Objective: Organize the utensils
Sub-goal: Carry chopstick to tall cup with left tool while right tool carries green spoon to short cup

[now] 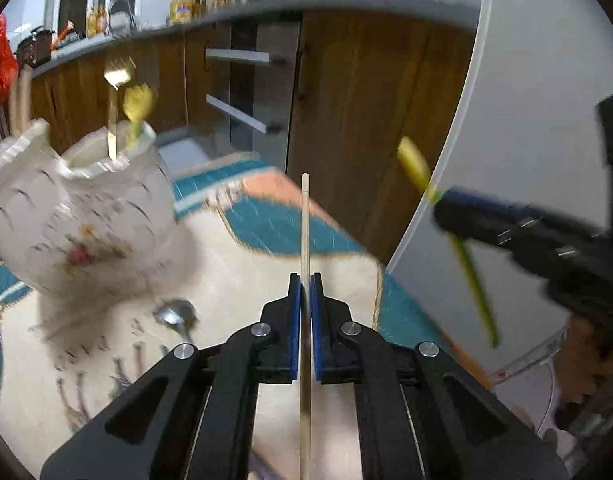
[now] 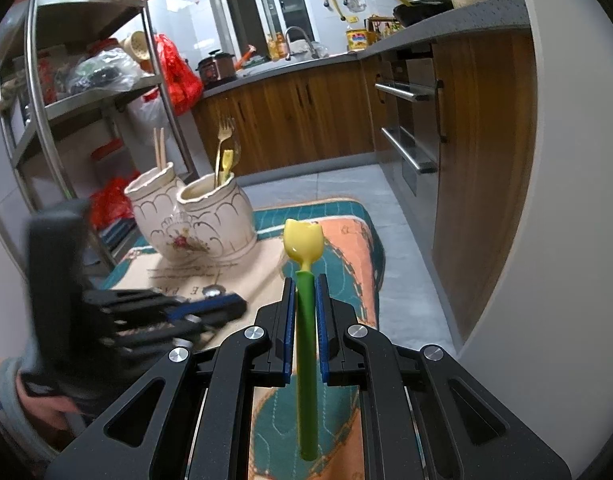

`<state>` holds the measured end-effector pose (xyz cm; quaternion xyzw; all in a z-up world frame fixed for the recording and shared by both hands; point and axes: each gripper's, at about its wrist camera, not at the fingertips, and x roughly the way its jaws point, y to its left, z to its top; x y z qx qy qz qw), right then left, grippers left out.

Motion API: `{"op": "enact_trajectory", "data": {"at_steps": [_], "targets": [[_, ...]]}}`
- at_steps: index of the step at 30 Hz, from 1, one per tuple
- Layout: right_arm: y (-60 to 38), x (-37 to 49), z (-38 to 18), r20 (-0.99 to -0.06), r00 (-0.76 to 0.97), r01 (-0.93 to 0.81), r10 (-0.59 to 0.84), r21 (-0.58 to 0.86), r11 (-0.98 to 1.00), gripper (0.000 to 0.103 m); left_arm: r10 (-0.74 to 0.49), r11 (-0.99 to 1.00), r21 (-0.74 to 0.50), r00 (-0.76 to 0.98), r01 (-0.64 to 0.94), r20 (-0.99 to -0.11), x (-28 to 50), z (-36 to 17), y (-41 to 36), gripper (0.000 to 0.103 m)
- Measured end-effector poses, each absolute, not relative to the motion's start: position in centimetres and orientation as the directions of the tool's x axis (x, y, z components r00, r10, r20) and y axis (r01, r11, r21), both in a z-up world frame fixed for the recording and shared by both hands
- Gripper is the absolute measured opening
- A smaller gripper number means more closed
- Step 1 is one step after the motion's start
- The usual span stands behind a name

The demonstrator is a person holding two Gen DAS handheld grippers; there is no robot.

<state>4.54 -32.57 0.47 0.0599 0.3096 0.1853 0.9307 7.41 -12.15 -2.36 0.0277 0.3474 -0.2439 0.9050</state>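
Note:
My left gripper (image 1: pixel 305 280) is shut on a pale wooden chopstick (image 1: pixel 305 224) that stands up between its blue pads. To its left sits a white flowered ceramic holder (image 1: pixel 86 216) with a gold fork (image 1: pixel 116 76) and a yellow utensil (image 1: pixel 137 106) in it. A metal spoon (image 1: pixel 176 316) lies on the mat in front of the holder. My right gripper (image 2: pixel 305 284) is shut on a green-handled utensil with a yellow tulip-shaped head (image 2: pixel 302 242). Two joined holders (image 2: pixel 194 216) stand ahead of it, one with chopsticks (image 2: pixel 159 148). The left gripper (image 2: pixel 210 306) shows blurred at left.
A cream, teal and orange mat (image 2: pixel 338 240) covers the surface. Wooden kitchen cabinets (image 2: pixel 298 120) and steel drawer handles (image 2: pixel 406 92) lie beyond. A metal shelf rack (image 2: pixel 66 80) stands at far left. A white curved panel (image 1: pixel 526 120) rises at the right. A hand (image 2: pixel 38 408) holds the left gripper.

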Motion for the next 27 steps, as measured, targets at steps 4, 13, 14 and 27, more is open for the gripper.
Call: {"op": "enact_trajectory", "data": {"at_steps": [4,13,14,27], "targets": [[-31.6,5.1,1.1,-0.538,0.744,-0.323,0.396,0.23,0.918,0.011,-0.436,0.885,-0.11,0.722,0.452,-0.537,6.2,0.5,-8.8,0.005],[-27.5,6.8,2.9,-0.502,0.742,-0.385,0.445,0.224,0.895,0.011,-0.427,0.902,-0.134,0.807,0.409,-0.409,5.4,4.1,-2.5,0.005],[-27.1,7.0,3.1,-0.497,0.743,-0.39,0.449,0.223,0.893,0.011,-0.43,0.902,-0.144,0.815,0.408,-0.388,5.4,4.6,-1.6,0.005],[-21.3,14.3,6.7,-0.352,0.778,-0.441,0.521,0.286,0.851,0.011,-0.449,0.878,-0.292,0.864,0.379,-0.228,11.7,8.0,6.2,0.005]]}}
